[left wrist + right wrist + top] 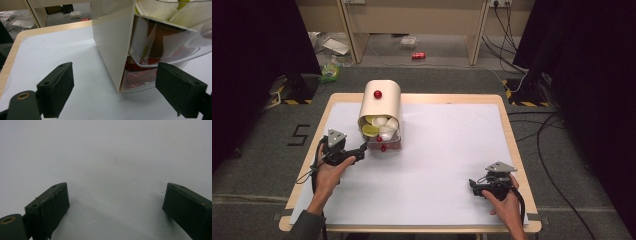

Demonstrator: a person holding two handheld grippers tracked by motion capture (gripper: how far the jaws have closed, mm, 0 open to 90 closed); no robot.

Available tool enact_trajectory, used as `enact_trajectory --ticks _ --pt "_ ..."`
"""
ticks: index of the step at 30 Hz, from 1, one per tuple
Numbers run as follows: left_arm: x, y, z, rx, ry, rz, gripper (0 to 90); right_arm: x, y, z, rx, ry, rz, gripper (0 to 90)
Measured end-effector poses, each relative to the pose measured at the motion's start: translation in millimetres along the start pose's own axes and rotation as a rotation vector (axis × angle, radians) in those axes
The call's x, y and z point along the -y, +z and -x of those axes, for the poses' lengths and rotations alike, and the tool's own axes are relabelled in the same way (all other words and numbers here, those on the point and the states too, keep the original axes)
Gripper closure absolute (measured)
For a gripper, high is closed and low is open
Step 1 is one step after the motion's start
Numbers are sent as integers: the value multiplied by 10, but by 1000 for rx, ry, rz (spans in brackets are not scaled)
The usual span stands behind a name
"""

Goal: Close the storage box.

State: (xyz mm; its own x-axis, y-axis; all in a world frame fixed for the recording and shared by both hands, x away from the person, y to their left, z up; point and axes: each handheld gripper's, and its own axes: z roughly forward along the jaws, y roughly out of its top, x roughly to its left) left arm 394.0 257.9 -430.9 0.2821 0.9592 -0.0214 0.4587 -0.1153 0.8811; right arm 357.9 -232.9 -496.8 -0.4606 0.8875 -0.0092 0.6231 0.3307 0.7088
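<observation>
Cabinet (379, 107) sits near table's far edge, left hand-held gripper (362, 151) beside it.

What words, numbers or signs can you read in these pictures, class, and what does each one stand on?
"5", or perhaps "S": a black mark on the grey floor left of the table.
Red can on the floor beyond the table: print too small to read.
Cream storage box near the left hand-held gripper: no readable label in the high view or the left gripper view.
Right gripper view: no text.
</observation>
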Motion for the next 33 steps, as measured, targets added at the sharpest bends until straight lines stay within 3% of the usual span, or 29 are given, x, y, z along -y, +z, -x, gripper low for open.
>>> enact_trajectory --ticks 15,33 --pt "-28 60 -21 -1 -19 0 149 0 0 0 0 0 0 69" --pt "-79 103 -15 -16 -4 -5 149 0 0 0 0 0 0 69"
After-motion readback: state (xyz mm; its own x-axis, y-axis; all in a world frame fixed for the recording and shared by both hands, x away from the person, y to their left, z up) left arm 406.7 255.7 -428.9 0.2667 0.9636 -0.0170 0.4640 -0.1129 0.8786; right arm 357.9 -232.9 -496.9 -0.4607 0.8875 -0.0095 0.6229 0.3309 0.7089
